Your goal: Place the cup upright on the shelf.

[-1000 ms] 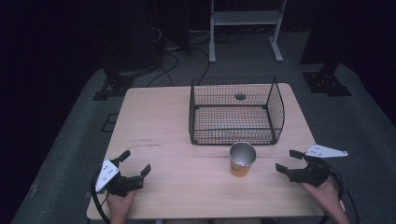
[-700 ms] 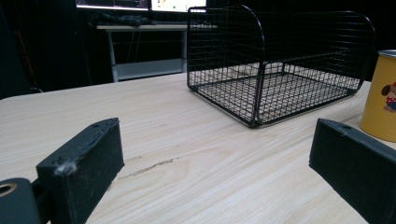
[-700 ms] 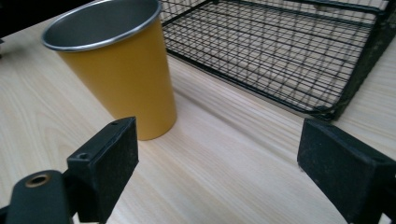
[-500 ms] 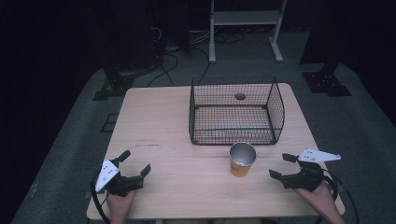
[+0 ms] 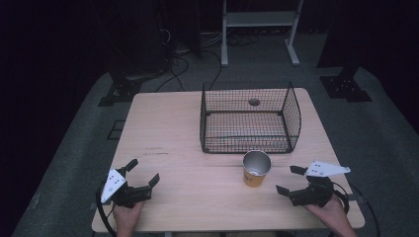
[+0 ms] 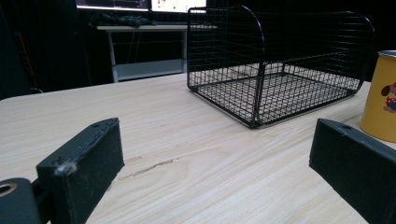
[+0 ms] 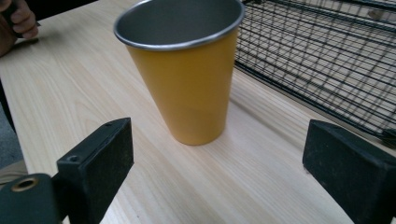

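Left gripper view: cartoon print on yellow cup [image 6: 380,95].

A light wooden bench [image 5: 173,128] seen from above, on grey floor in a dark room. A black wire basket [image 5: 245,118] stands on the far half of the bench, right of centre. Just in front of it, apart from its near wall, a yellow cup [image 5: 256,168] with a silver inside stands upright. At the near left corner, a hand holds the left gripper [image 5: 144,173], its jaws spread apart. At the near right, another hand holds the right gripper [image 5: 290,179], jaws spread and pointed at the cup, near it but not touching.
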The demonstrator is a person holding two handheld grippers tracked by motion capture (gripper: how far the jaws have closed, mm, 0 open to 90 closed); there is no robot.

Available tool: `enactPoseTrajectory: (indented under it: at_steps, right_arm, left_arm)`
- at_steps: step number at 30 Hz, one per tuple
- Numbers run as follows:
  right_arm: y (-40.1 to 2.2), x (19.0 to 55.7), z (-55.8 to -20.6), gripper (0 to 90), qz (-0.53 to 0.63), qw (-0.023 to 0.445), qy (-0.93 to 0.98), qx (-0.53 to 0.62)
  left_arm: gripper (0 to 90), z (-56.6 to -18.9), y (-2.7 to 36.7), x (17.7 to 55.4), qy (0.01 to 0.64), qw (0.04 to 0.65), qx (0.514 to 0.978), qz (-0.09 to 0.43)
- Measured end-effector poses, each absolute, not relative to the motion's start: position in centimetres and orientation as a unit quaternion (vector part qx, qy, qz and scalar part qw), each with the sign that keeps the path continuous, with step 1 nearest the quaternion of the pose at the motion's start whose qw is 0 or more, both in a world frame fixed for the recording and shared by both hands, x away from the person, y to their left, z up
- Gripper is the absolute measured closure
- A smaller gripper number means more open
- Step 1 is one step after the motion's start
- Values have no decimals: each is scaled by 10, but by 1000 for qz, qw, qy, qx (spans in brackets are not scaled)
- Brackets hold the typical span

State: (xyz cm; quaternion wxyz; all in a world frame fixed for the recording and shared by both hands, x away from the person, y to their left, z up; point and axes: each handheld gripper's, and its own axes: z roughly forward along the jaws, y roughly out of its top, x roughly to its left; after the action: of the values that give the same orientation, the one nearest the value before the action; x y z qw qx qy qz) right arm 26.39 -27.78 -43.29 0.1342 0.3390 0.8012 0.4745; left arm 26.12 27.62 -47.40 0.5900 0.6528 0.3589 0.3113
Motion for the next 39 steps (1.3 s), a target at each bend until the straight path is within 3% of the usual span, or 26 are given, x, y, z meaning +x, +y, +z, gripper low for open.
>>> enactPoseTrajectory:
  at_steps: [15,39]
  right_arm:
    - [-247,265,-437,25,463,133,815,321]
    - [-216,289,-436,17,460,146,813,327]
  left_arm:
    - [23,-474,276,261,357,591,653,311]
    - [23,-474,277,261,357,592,653,311]
